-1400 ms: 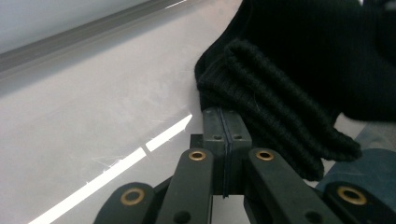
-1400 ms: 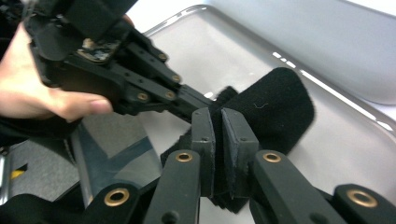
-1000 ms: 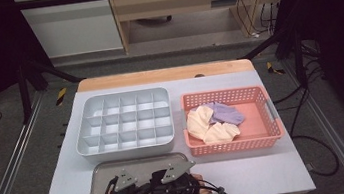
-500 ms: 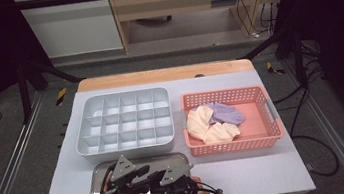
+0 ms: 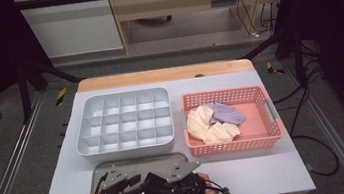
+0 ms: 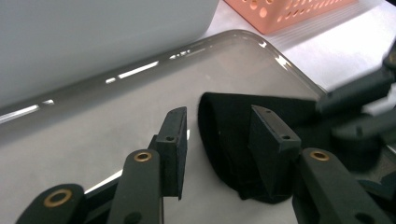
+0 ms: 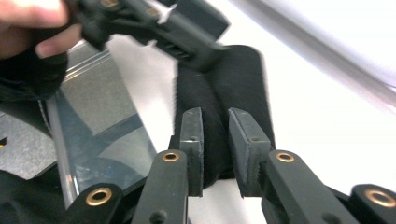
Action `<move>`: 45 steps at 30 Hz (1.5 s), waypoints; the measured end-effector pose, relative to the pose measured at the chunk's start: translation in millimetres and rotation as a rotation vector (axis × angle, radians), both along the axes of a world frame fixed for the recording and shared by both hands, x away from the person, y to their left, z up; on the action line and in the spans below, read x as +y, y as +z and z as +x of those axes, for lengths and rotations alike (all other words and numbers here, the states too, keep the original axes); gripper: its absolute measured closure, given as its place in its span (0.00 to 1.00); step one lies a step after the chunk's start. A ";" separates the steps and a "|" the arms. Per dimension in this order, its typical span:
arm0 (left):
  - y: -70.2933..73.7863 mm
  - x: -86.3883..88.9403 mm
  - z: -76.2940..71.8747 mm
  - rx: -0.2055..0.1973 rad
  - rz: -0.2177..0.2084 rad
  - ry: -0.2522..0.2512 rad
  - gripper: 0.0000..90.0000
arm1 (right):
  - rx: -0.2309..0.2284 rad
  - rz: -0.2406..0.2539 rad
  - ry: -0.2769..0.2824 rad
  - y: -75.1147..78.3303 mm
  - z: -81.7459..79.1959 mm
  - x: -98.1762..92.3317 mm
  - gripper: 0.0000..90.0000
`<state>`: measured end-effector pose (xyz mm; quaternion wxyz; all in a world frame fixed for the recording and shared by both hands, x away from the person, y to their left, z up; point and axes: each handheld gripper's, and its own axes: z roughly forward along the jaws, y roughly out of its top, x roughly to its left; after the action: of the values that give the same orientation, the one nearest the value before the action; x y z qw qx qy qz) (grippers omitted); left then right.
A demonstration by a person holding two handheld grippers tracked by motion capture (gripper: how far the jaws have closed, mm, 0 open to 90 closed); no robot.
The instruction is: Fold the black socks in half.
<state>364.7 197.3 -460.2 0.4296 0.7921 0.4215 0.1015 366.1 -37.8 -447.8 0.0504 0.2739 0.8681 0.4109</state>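
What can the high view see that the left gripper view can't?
High view: the whole grey divided box, plus cream cloths and a purple cloth inside the pink basket. Left gripper view: a close look at the black cloth lying between the jaws of the left gripper, which have just been opening. Both: the shiny metal tray and the basket's pink wall.
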 end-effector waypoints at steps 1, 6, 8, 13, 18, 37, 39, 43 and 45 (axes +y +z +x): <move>-0.7 -0.3 -1.3 0.000 -0.001 0.003 0.62 | -0.005 0.007 -0.014 1.1 0.8 -1.9 0.84; -2.8 -2.8 -7.9 -0.001 0.009 0.012 0.58 | -0.009 0.044 -0.053 9.4 2.1 -8.8 0.82; -3.2 -3.8 -9.6 -0.004 0.014 0.016 0.56 | -0.018 0.084 -0.066 15.3 1.2 -12.2 0.83; -3.7 -5.6 -12.5 -0.013 0.021 0.026 0.52 | -0.013 0.092 -0.074 16.0 -0.8 -13.5 0.84; -3.7 -4.3 -11.7 -0.005 0.011 0.028 0.47 | 0.032 0.043 -0.053 -2.1 -6.2 -8.5 0.85; -15.1 -7.5 -6.0 0.110 -0.104 -0.038 0.34 | 0.086 0.045 -0.054 -10.6 -8.2 -17.7 0.92; -16.3 -8.3 -5.9 0.122 -0.115 -0.052 0.34 | 0.090 0.047 -0.054 -12.2 -8.4 -18.8 0.92; -17.9 -11.6 -6.5 0.140 -0.130 -0.080 0.34 | 0.089 0.046 -0.054 -13.7 -9.5 -20.9 0.92; -18.2 -13.9 -7.1 0.141 -0.129 -0.092 0.34 | 0.091 0.050 -0.062 -14.9 -9.6 -22.5 0.92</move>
<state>357.6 183.5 -478.4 0.4533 0.7864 0.4196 -0.0019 356.6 -60.4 -462.6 0.0169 0.3204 0.8500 0.4179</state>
